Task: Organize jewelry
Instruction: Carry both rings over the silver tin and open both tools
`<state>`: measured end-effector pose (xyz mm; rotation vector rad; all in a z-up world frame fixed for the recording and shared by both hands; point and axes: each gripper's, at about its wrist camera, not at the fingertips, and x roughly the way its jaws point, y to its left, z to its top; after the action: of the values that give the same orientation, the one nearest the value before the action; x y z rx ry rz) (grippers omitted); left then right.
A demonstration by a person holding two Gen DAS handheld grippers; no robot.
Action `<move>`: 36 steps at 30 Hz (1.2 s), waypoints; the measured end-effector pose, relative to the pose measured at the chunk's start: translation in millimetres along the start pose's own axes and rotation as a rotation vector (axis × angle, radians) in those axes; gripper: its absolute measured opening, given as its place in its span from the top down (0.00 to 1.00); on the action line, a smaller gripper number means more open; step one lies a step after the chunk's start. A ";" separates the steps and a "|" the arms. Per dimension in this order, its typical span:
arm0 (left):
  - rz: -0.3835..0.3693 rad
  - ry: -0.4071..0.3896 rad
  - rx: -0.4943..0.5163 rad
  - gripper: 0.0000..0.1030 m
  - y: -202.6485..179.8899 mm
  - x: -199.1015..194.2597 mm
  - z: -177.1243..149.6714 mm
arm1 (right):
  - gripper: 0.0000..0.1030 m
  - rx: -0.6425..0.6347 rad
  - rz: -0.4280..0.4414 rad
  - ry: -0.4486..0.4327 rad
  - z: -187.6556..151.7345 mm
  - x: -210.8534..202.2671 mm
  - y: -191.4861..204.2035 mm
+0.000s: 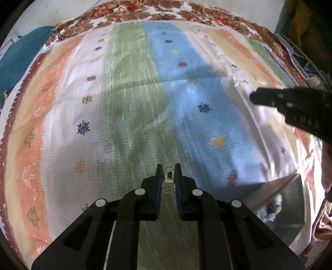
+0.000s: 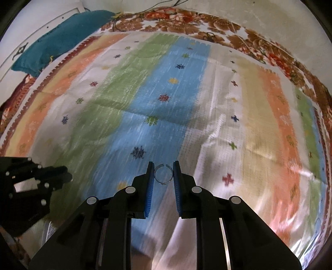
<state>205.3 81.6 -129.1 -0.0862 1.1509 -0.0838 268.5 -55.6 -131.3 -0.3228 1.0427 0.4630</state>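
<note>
In the left wrist view my left gripper is shut on a small silver ring with a dark stone, held above the striped cloth. In the right wrist view my right gripper is shut on a thin open silver band ring, its gap facing away from me. The right gripper also shows in the left wrist view at the right edge. The left gripper also shows in the right wrist view at the lower left.
The striped cloth lies over a floral bedsheet. A teal pillow lies at the far left. A shiny box or tray with small items sits at the lower right of the left wrist view.
</note>
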 end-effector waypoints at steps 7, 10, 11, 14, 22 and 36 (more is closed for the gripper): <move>0.007 -0.022 0.009 0.89 -9.0 -27.7 1.1 | 0.82 0.031 0.001 0.018 -20.6 -11.9 -3.5; -0.012 -0.047 0.003 0.89 -14.4 -41.8 2.5 | 0.82 0.033 0.014 0.002 -24.6 -20.5 -1.4; -0.012 -0.055 0.004 0.89 -16.5 -45.4 2.1 | 0.82 0.035 0.021 -0.003 -25.6 -23.6 -0.6; -0.026 -0.088 -0.002 0.89 -24.5 -56.8 1.7 | 0.82 0.035 0.027 -0.020 -28.1 -31.8 1.7; -0.010 -0.116 0.028 0.89 -41.1 -73.6 -3.8 | 0.82 0.028 0.015 -0.056 -40.4 -55.8 10.2; -0.103 -0.188 0.027 0.89 -66.5 -101.5 -21.2 | 0.82 0.051 0.109 -0.125 -62.9 -97.7 15.5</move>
<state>143.3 26.2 -38.2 -0.1271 0.9575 -0.1787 172.2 -92.4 -75.3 -0.1897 0.9511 0.5468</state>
